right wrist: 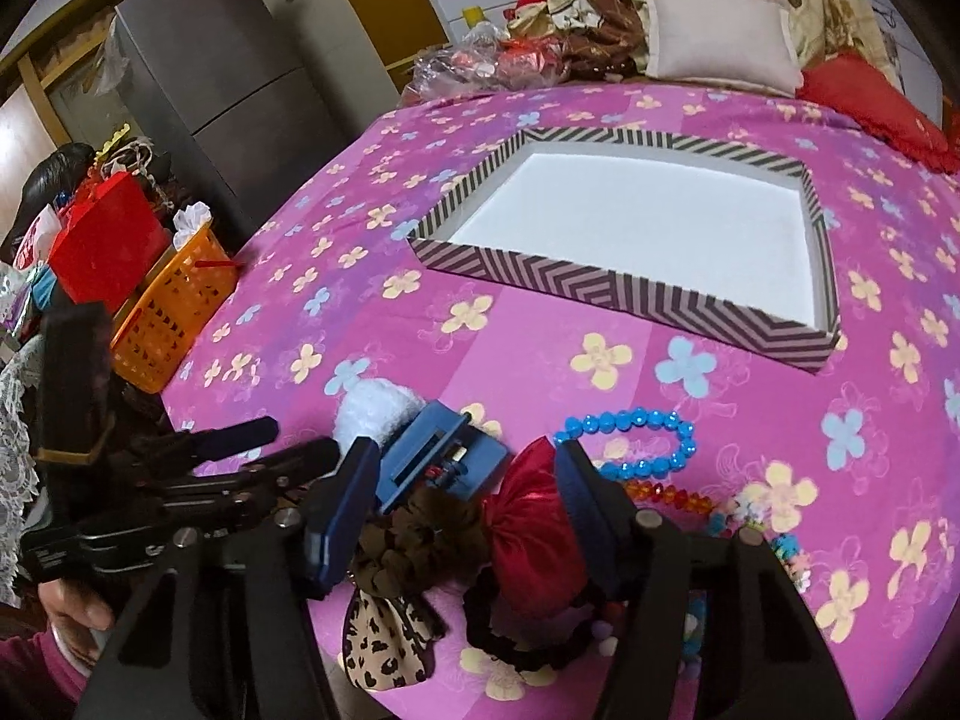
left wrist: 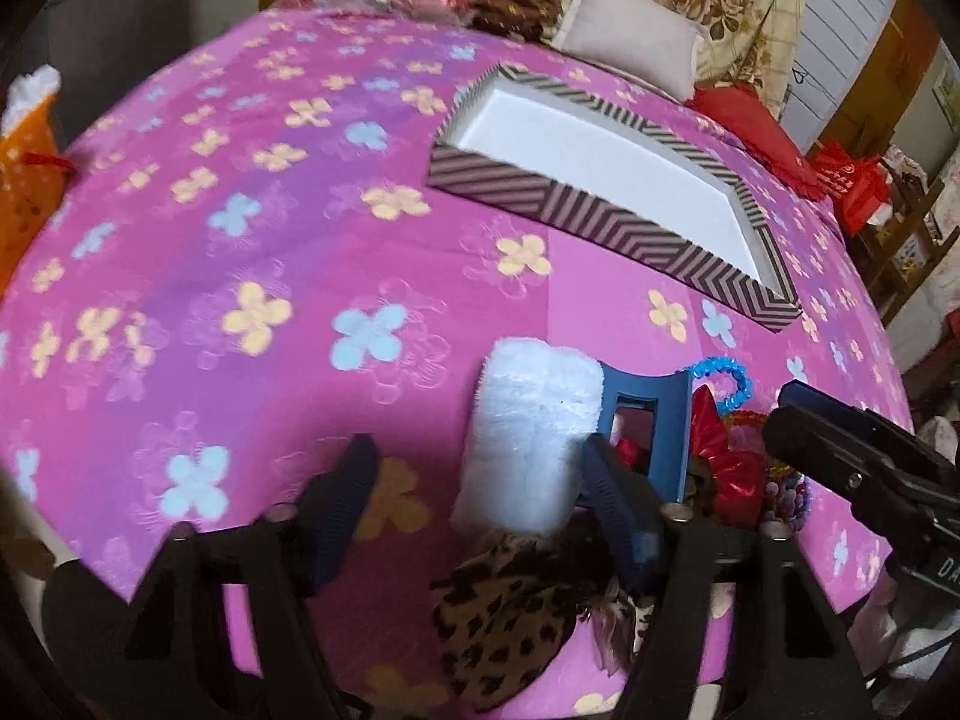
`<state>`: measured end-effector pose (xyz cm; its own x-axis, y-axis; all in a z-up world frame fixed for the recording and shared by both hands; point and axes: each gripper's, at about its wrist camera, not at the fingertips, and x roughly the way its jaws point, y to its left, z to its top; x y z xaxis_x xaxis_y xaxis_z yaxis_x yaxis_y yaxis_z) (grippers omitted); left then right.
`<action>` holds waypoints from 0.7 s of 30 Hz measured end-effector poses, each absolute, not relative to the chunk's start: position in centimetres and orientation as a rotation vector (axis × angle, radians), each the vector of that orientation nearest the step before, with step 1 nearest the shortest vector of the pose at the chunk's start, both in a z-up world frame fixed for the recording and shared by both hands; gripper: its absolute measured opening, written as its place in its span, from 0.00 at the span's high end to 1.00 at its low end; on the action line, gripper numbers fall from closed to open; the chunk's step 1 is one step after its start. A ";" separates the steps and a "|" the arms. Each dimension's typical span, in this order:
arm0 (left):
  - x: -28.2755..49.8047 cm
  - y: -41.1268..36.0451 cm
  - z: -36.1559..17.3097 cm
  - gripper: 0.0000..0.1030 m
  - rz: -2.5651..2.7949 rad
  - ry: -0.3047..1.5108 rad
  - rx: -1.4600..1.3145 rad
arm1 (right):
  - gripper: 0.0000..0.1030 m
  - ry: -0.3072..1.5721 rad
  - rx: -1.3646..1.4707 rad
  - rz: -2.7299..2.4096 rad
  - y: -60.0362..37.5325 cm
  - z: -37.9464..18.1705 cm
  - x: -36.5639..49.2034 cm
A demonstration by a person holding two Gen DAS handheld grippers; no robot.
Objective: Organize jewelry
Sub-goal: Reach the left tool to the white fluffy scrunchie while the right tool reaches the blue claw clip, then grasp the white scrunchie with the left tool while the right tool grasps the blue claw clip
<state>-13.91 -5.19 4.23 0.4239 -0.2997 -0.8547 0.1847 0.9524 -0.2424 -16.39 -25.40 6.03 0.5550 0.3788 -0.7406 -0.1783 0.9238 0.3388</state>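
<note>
1. A bed covered in a pink flowered blanket (right wrist: 420, 324) is carrying a shallow striped box with a white inside (right wrist: 630, 222), which is lying on the far side and holding nothing.
2. A heap of accessories is lying at the near edge: a white fluffy hair piece (left wrist: 534, 420), a blue plastic claw clip (right wrist: 432, 450), a red satin scrunchie (right wrist: 528, 528), a leopard-print fabric piece (left wrist: 510, 618) and a string of bright blue beads (right wrist: 636, 438).
3. The left gripper (left wrist: 474, 498) is standing over the white fluffy piece; its right finger (left wrist: 612, 504) is touching the fluff, its left finger is standing apart, so the fingers are released.
4. The right gripper (right wrist: 462, 510) is straddling the red scrunchie and the brown ruffled scrunchie (right wrist: 414, 540); whether its fingers are pressing on them cannot be told.
5. The blue beads are lying just right of the right gripper, well short of the box.
</note>
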 end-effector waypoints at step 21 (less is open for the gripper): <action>-12.3 -3.7 4.5 1.00 -0.357 1.064 -0.175 | 0.72 1.061 0.166 0.448 -21.9 2.9 -12.4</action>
<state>-12.28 -3.67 4.48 0.4349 -0.3681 -0.8218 0.2014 0.9293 -0.3096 -12.43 -21.88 2.86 0.4082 0.4317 -0.8044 -0.2750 0.8983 0.3426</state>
